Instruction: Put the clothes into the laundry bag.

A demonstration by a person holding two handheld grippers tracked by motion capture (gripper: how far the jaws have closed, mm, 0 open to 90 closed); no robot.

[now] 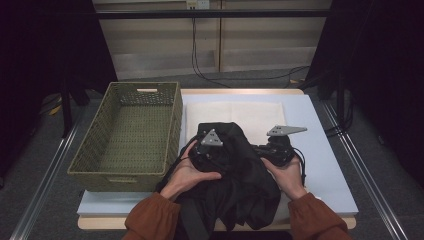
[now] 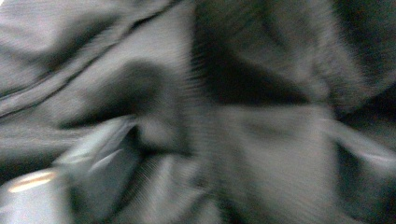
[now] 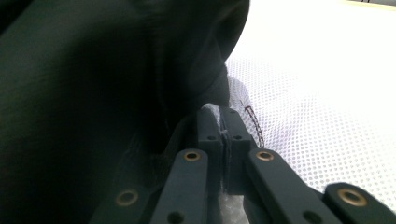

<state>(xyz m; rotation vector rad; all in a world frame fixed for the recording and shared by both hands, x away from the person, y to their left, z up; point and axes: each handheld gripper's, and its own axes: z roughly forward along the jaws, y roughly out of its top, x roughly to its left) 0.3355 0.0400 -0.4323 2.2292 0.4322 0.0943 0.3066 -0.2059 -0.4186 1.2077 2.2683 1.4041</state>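
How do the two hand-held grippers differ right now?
The right hand-held gripper has its jaws shut, pinching an edge of the dark garment. The left hand-held gripper sits on top of the garment's bunched middle; its own view is too blurred to show a grip. Both carry a grey three-cornered plate.

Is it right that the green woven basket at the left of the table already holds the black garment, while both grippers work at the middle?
Not quite. The green woven basket is empty in the high view; the black garment lies outside it on the table, beside the basket's right wall. The left gripper and right gripper do work at the middle, on the garment.
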